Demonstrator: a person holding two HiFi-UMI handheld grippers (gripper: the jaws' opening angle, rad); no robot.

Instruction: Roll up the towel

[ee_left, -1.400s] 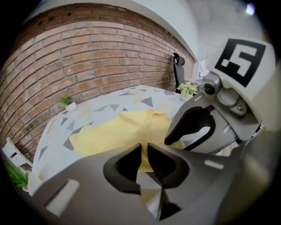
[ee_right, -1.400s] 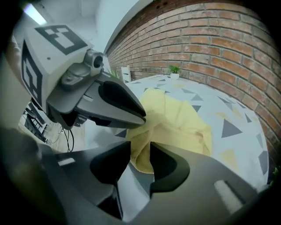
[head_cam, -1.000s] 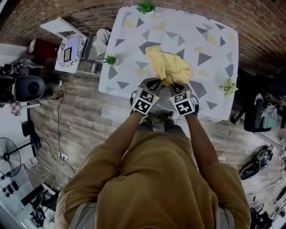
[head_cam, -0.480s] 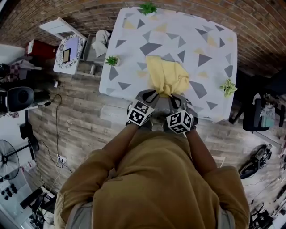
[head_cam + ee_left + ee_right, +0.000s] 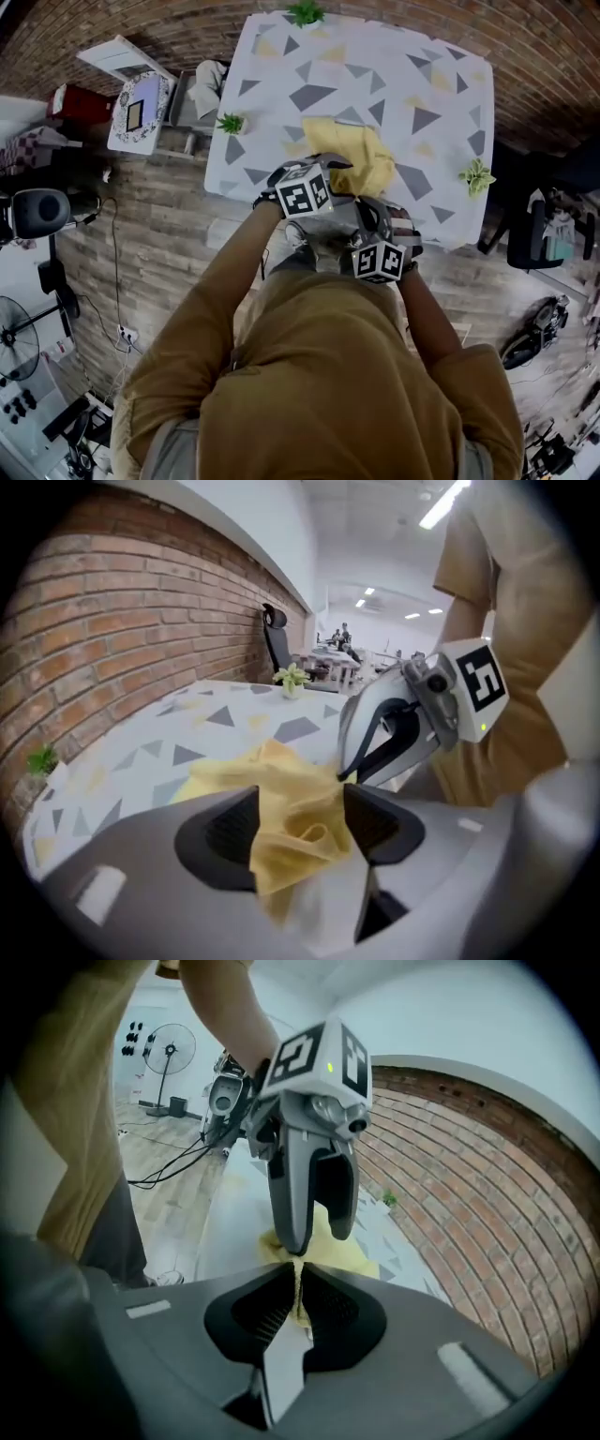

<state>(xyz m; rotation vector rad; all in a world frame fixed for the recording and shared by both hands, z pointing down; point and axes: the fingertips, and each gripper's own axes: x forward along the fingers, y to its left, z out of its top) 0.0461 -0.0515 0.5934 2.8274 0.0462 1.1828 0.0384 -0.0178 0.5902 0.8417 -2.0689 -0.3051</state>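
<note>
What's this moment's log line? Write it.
left gripper: fingers just opening, towel loose between | right gripper: shut on towel | towel bunched, not rolled

table [image 5: 441, 75] — triangle-print top | small plants [image 5: 231, 123] at edges | fan [image 5: 21, 328] on floor

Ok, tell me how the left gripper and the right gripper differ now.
The left gripper stands open, its jaws having just been opening, with the towel loose between them; the right gripper is shut on the towel's edge. The left gripper reaches farther over the table than the right gripper. Both meet the same towel.
</note>
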